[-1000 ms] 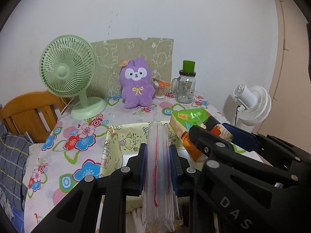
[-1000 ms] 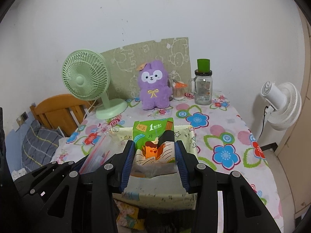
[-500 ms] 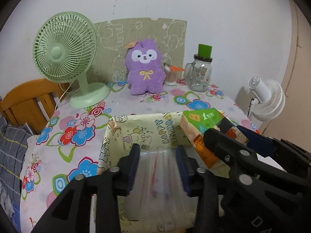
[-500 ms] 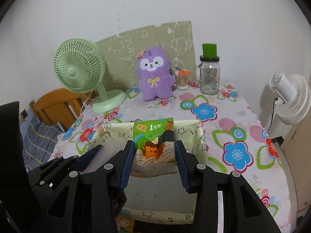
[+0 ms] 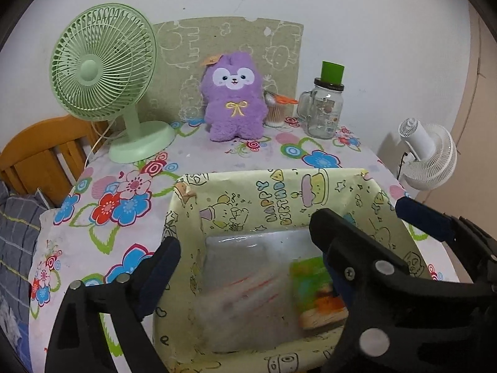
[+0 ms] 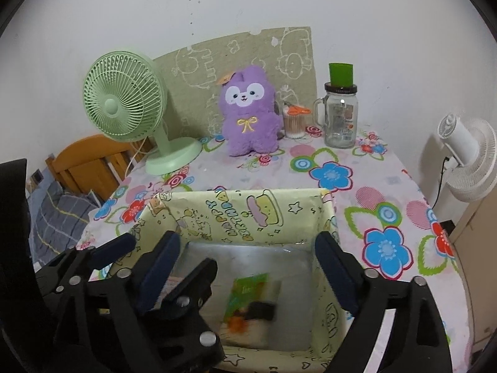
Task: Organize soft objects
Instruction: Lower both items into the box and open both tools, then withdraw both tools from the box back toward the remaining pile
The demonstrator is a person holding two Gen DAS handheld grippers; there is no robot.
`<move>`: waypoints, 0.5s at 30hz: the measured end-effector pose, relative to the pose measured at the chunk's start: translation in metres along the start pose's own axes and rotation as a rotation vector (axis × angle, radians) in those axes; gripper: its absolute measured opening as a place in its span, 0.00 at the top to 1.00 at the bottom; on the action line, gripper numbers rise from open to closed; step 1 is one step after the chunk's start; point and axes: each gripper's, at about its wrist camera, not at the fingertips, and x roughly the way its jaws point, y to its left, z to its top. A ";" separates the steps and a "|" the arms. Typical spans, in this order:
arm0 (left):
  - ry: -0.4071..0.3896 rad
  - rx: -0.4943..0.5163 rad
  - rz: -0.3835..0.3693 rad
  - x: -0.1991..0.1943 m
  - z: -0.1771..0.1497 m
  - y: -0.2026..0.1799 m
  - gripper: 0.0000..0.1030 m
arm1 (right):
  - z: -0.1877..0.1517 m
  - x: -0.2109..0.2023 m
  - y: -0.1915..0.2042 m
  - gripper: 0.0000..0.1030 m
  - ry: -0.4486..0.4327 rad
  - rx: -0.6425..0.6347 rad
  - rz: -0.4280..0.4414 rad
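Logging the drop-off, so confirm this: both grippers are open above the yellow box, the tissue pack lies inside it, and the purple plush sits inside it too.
One error: the purple plush is not in the yellow box; the right wrist view shows it standing on the table behind it. The rest holds: left gripper and right gripper open, tissue pack inside.

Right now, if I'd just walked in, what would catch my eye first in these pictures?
Probably the purple plush toy sitting upright at the back of the flowered tablecloth, between a green desk fan and a glass jar with a green lid. Nearer, a yellow birthday-print box holds a green snack packet and a clear plastic bag, with both hand-held grippers open above it.
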 end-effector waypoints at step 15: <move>-0.070 0.018 0.040 -0.039 -0.005 -0.012 0.02 | -0.003 -0.040 0.001 0.03 -0.067 -0.009 -0.020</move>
